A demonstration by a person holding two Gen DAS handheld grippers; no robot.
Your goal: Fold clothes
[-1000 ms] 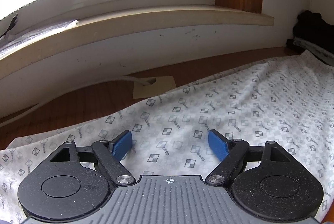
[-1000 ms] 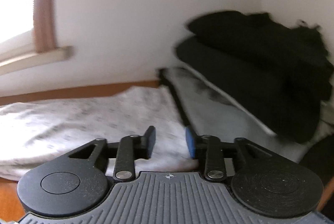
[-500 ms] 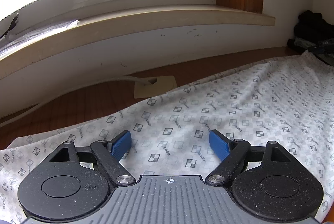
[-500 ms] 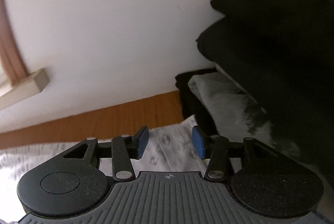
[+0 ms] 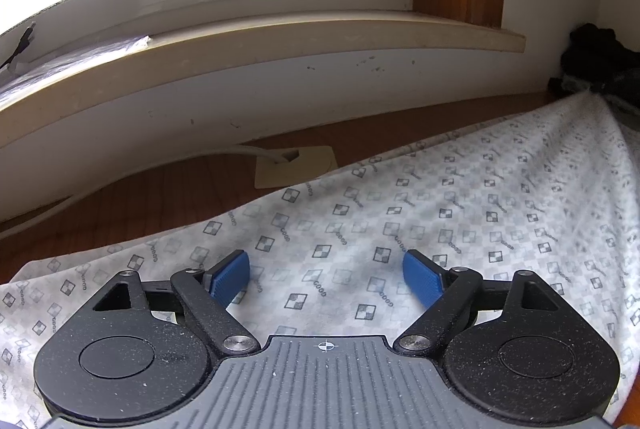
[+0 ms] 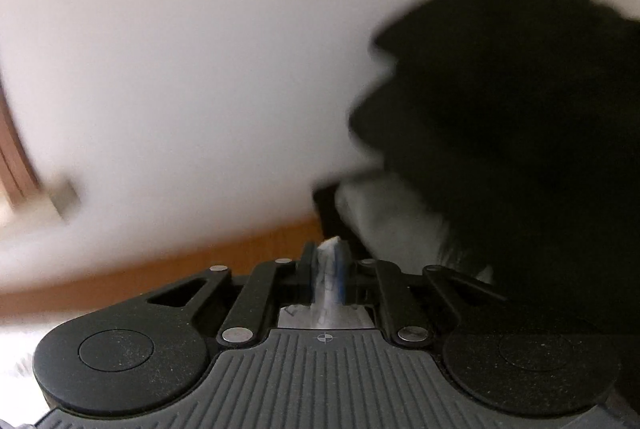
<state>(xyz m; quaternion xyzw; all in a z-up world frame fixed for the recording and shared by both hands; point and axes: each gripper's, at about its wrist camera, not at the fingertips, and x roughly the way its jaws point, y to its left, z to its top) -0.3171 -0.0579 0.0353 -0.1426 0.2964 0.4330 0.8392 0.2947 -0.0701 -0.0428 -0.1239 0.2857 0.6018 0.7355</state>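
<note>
Garment: a white printed cloth (image 5: 400, 213) spread over the lower half of the left wrist view, thin and a bit see-through, covered in small grey checkered squares and tiny lettering. Soft ripples, and its upper-right corner is pulled up into a peak at the right edge of the frame.
Left gripper (image 5: 326, 279): jaws spread wide, blue ribbed pads hanging over the cloth with nothing pinched between them.
Right gripper (image 6: 326, 271): jaws have just been closing and are now pressed together on a bunched bit of the white cloth, which sticks up between the pads, bottom centre of the right wrist view.
Surface (image 5: 160, 197): reddish-brown wood with visible grain, showing in a band above the cloth's edge.
Dark clothes (image 6: 520, 133): a black, fuzzy-looking pile filling the right side of the right wrist view, blurred.
Windowsill (image 5: 280, 41): pale beige ledge, smooth, curving across the upper part of the frame.
Cable plate (image 5: 294, 165): a cream square with a white cable running into it, just above the cloth.
</note>
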